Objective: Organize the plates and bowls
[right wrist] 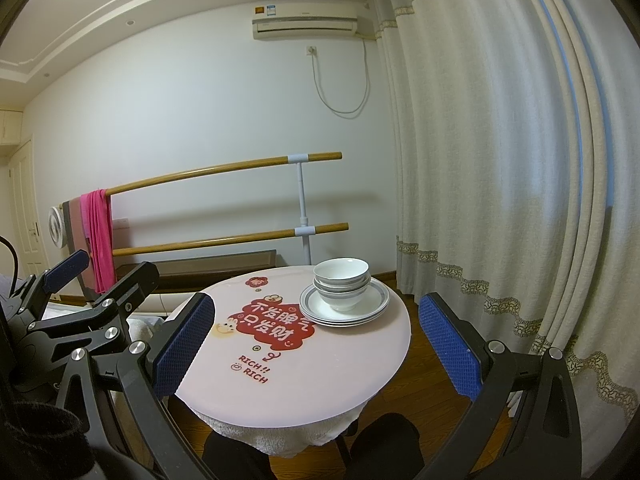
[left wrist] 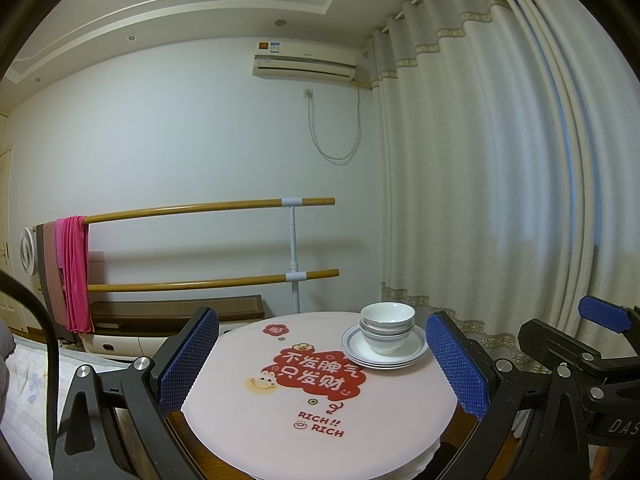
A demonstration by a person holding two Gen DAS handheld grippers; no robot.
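A heavy cream curtain [left wrist: 480, 160] fills the whole right side of the room, its patterned trim waving along the lower part. Against the pale back wall stands a double wooden barre [left wrist: 208, 208] with a pink cloth [left wrist: 74, 272] draped over its left end, and an air conditioner [left wrist: 304, 62] is mounted high above it.

In front of me is the small round worktop [left wrist: 320, 440], covered in a pale pink cloth printed with a red cartoon badge and the words "RICH!! RICH". On its far right part sits the stack of plates [left wrist: 384, 350], white with grey rims, and nested bowls [left wrist: 387, 322] stand upright in the middle of the top plate.

The left gripper [left wrist: 322, 368] hangs over the near side of the worktop, its jaws spread wide with blue textured pads, holding nothing. The right gripper [right wrist: 316, 346] is beside it, towards the curtain side, its jaws likewise spread wide and empty. Both are well short of the crockery, touching none of it.
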